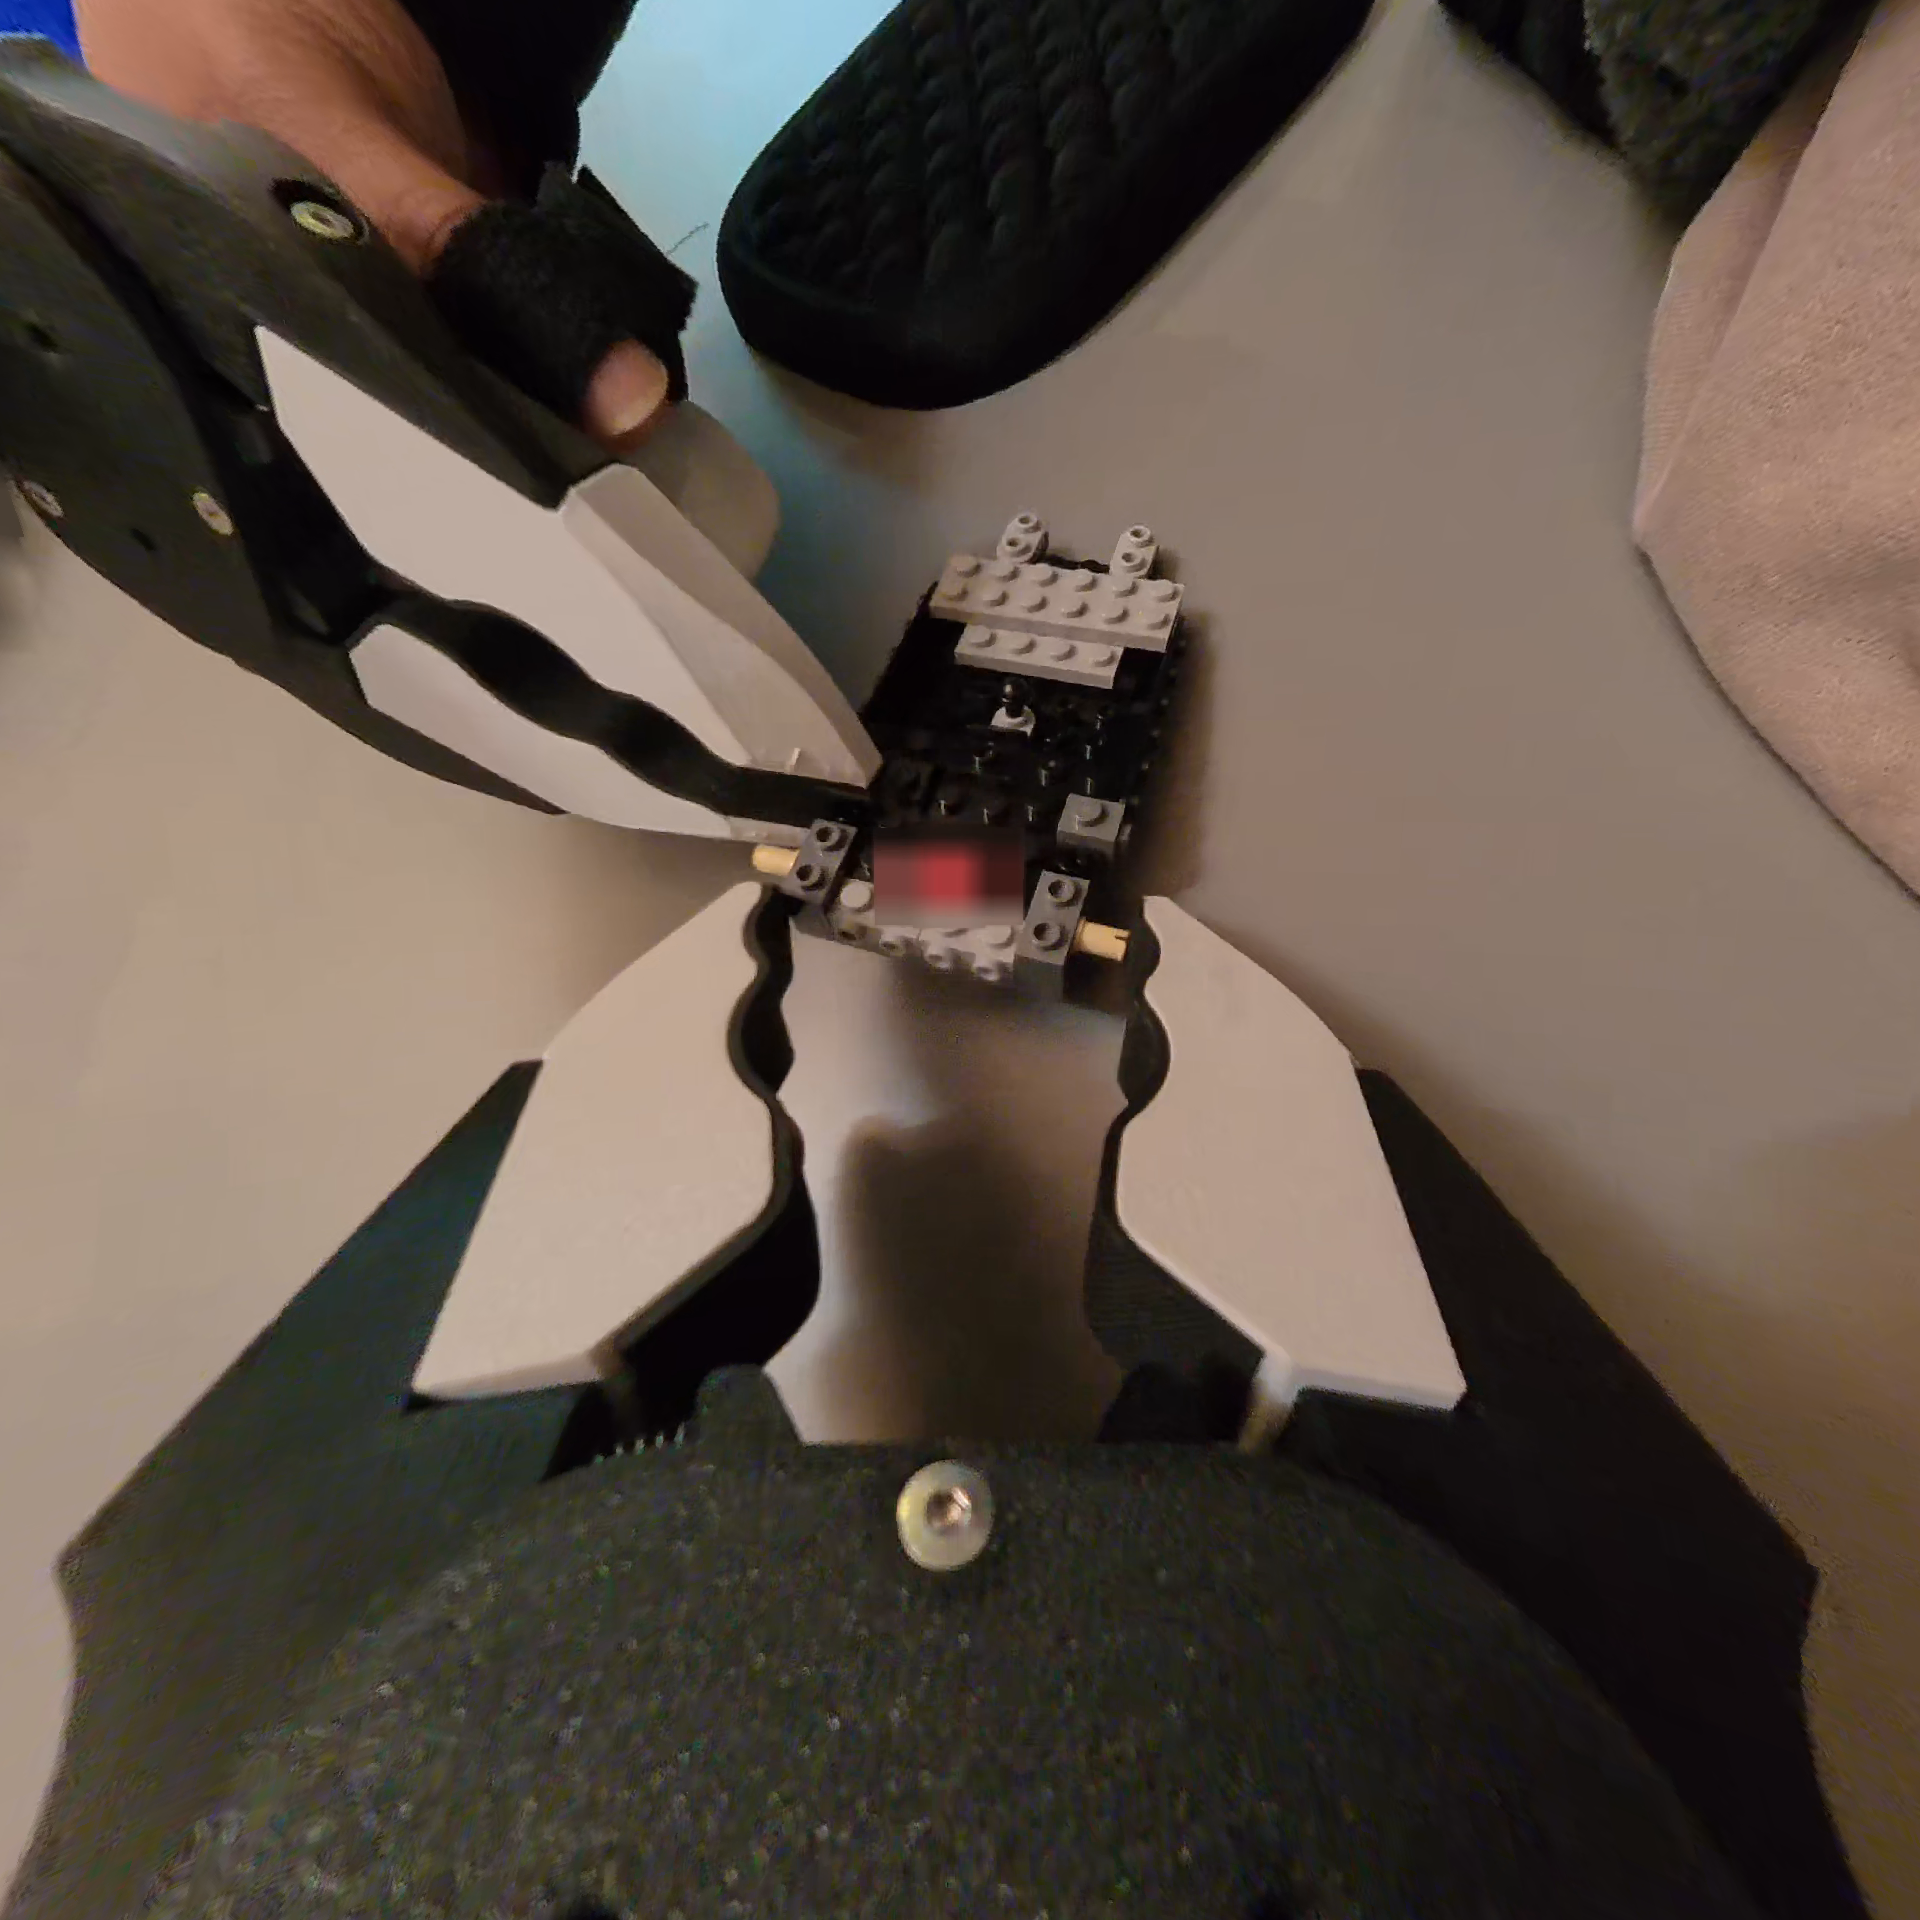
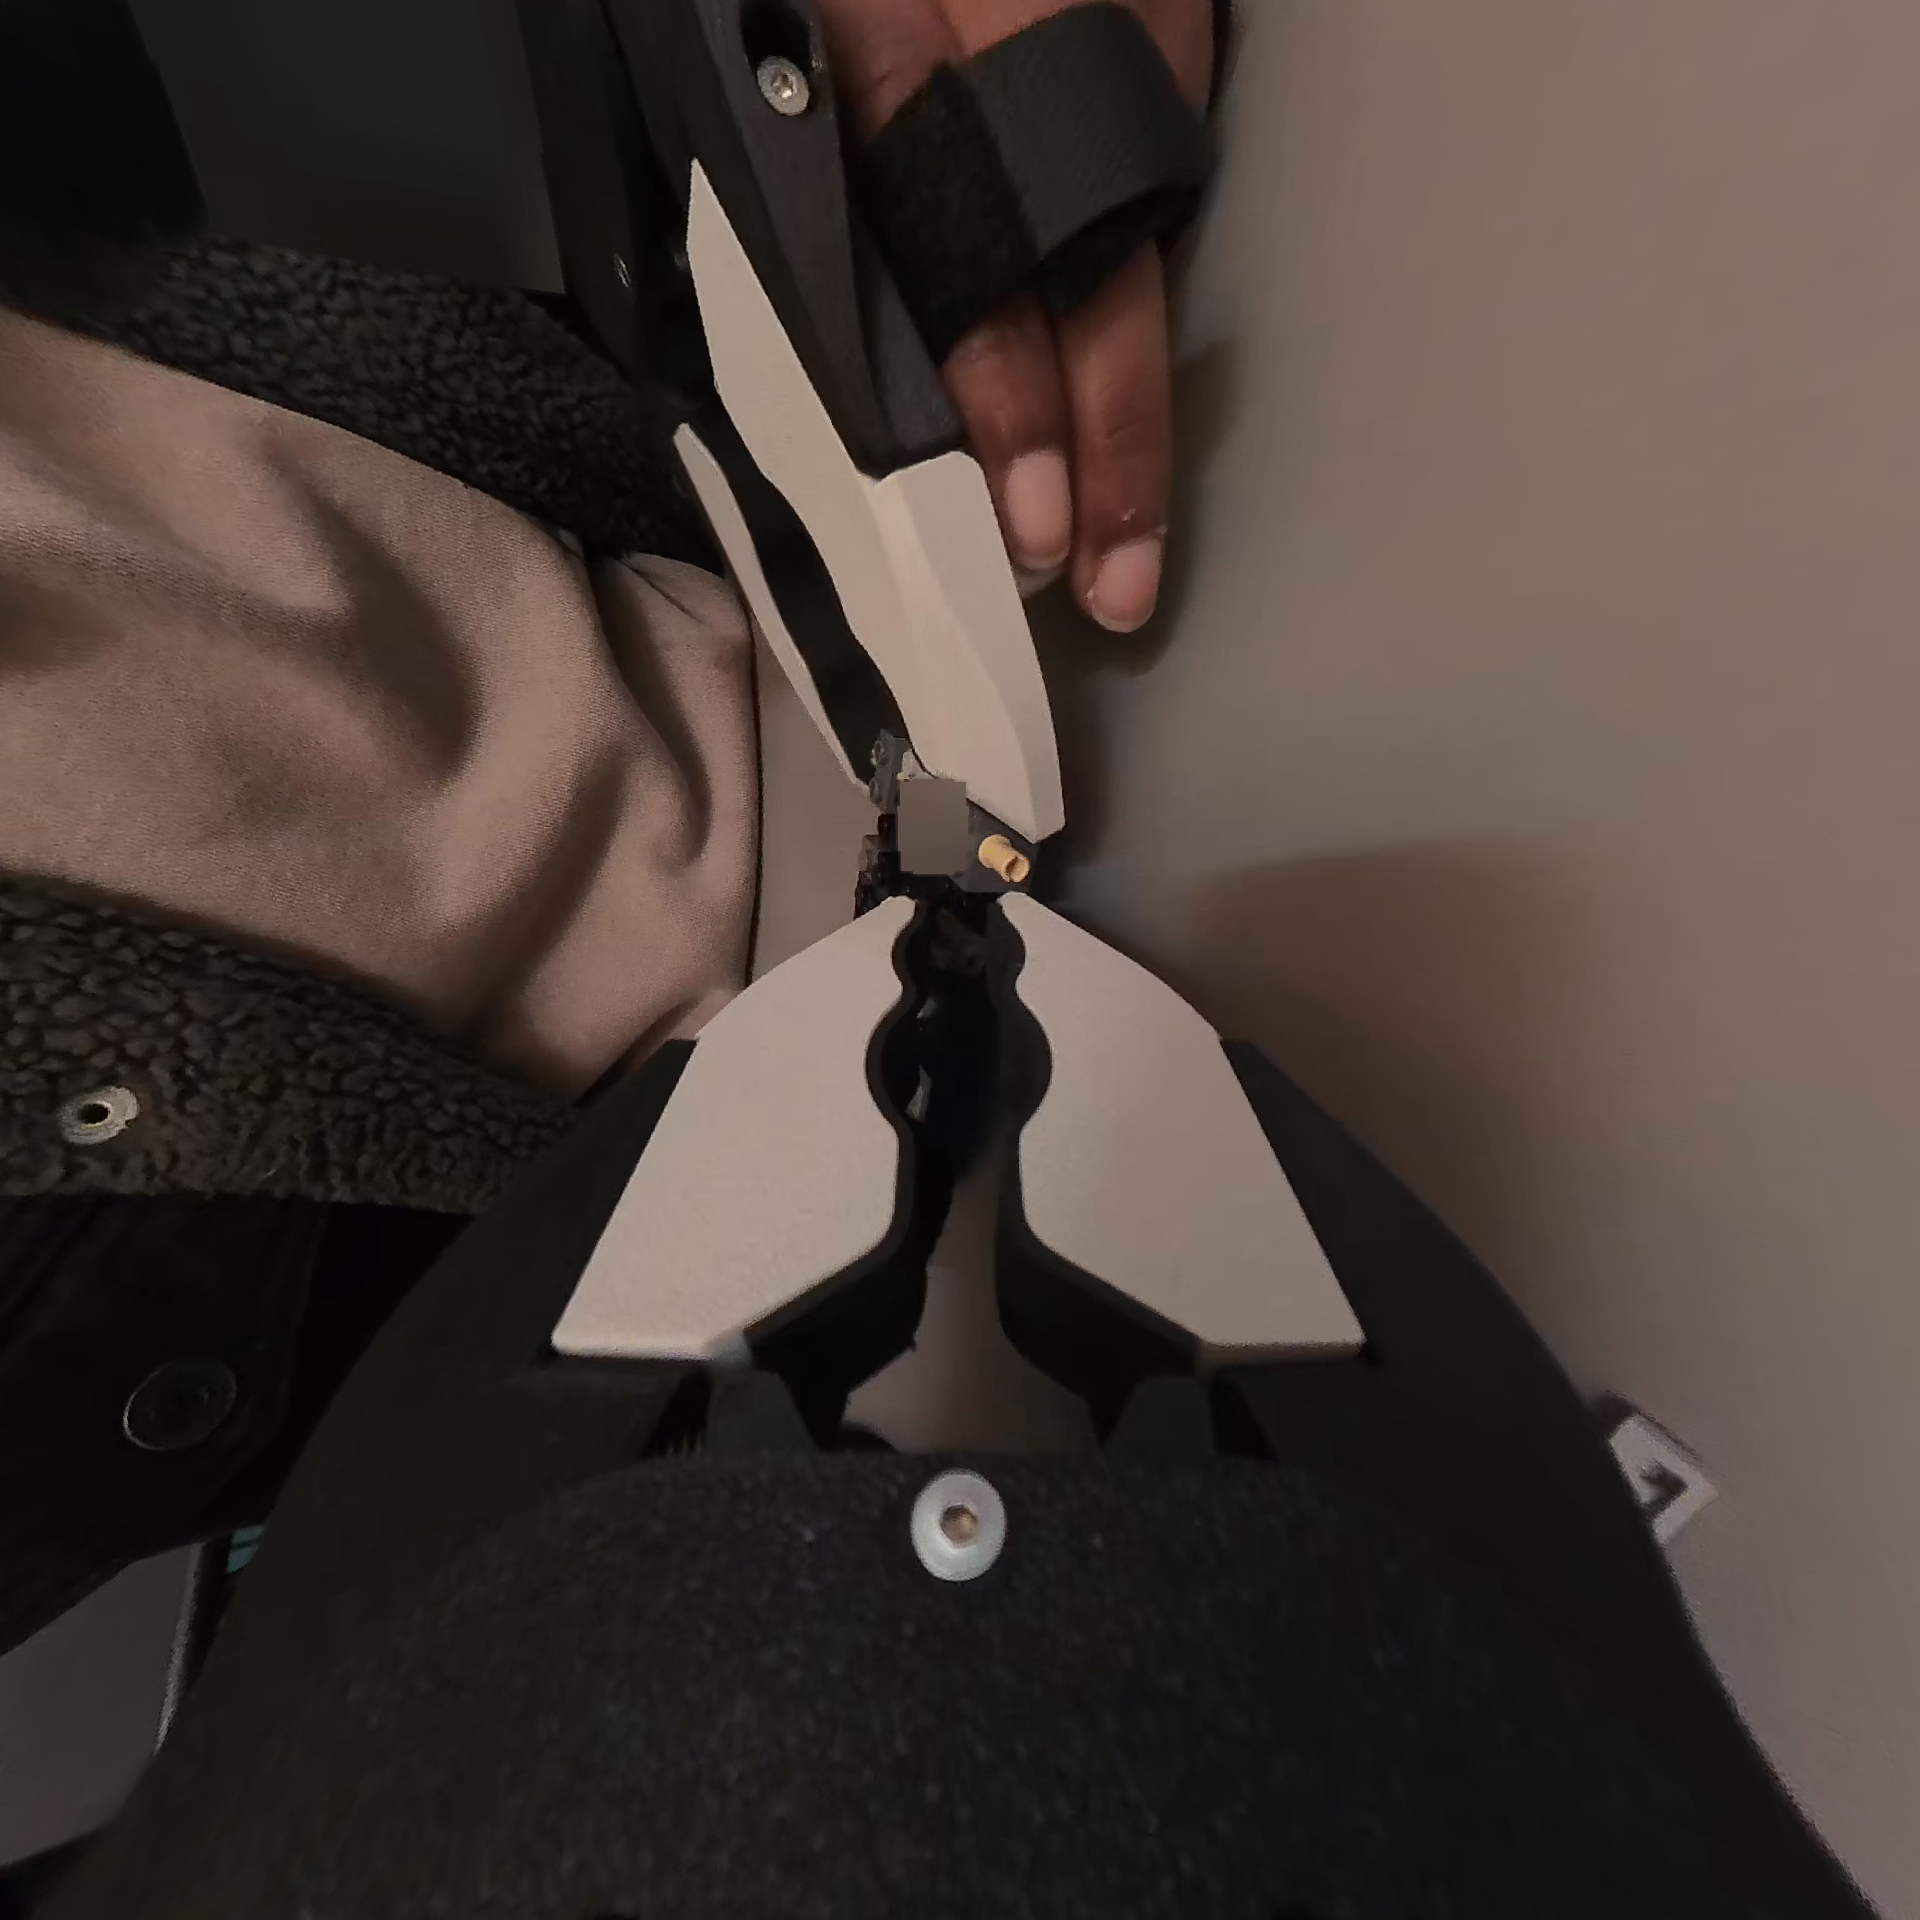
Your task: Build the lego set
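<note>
While the right gripper (image 1: pixel 831 805) comes in from the upper left of the left wrist view, its fingers pinched nearly together on a black part at the near-left corner of the lego model (image 1: pixel 1023 774), the model itself sits on the grey surface (image 1: pixel 1403 727). Bare surface lies open to the left of it. The left gripper (image 1: pixel 951 920) brackets the model's near end, its fingers apart, each tip just beside a tan axle peg (image 1: pixel 1103 937) that sticks out sideways. Past the far end lies a black slipper (image 1: pixel 997 197). At the right edge, beige cloth (image 1: pixel 1787 520) crowds in, leaving a narrow strip of surface beside the model.
</note>
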Tool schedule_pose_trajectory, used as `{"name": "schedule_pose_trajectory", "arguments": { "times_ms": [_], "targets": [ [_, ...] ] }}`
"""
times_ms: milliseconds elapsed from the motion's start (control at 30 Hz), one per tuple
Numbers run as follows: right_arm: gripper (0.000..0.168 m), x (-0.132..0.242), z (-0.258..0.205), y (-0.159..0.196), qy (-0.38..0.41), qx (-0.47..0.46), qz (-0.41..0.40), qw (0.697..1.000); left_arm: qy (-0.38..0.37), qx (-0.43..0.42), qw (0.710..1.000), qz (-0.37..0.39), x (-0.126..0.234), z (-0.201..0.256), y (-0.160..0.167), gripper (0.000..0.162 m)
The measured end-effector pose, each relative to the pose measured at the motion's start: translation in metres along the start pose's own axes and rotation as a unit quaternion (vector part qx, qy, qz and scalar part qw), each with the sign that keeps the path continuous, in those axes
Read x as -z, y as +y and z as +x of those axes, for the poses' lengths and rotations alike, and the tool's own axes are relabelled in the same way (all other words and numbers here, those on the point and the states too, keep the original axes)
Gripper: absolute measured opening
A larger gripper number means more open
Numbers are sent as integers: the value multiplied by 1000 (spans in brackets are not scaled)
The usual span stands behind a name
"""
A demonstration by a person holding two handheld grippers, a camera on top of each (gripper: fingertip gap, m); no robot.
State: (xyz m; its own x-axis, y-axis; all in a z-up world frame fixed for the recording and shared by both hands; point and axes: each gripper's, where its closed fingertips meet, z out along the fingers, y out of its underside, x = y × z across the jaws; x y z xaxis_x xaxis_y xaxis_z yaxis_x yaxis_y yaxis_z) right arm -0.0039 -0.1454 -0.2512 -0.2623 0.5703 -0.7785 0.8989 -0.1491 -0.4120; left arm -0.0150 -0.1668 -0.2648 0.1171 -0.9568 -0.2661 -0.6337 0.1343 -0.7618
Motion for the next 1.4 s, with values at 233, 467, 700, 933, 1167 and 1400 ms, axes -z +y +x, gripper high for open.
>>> {"name": "schedule_pose_trajectory", "arguments": {
  "times_ms": [233,467,700,933,1167,1400],
  "targets": [
    [14,0,-5,1,-16,5,1,1000,-2,-17,1000,3,1,2,-2,61],
    [20,3,-9,5,-24,25,-11,999,-7,-29,1000,3,1,1,-2,61],
    [20,1,-10,3,-10,38,-24,999,-7,-25,1000,2,0,0,-2,61],
    [31,-3,-13,3,72,70,-32,994,-8,-16,1000,-2,-1,-2,0,61],
    [41,-8,-13,2,183,116,-20,976,-16,-16,1000,-6,-1,-5,1,61],
    [44,-12,-11,-3,254,111,45,960,-27,-22,999,-9,0,-8,3,61]
  ]
}}
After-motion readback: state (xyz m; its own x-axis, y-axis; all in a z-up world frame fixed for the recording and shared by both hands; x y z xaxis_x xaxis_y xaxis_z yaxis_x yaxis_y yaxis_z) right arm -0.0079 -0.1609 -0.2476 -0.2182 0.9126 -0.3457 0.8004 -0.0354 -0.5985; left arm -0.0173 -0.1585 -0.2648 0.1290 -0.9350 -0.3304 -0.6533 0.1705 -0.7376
